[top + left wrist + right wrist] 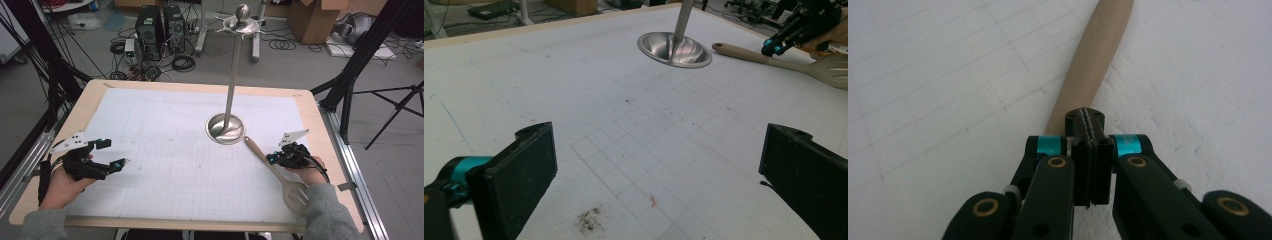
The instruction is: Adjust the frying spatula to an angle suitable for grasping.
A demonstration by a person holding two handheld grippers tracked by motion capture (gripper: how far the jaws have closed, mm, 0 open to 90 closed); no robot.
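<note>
A metal stand [227, 127] with a round base rises just beyond the right tongs [274, 158], close to the handle tip of the spatula [272, 170] and clear of the jaws. The right tongs are pressed together, tips just over the spatula's handle, gripping nothing. Well apart, the left tongs [116, 155] stand wide apart over the white mat [165, 130].

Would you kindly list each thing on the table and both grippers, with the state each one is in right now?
Slotted spatula: lying flat on the white mat, handle end toward the stand.
Utensil stand: upright, nothing hanging from its hooks.
Left gripper: jaws wide open, nothing between them.
Right gripper: jaws shut together, over the spatula's handle, no grip on it.
</note>
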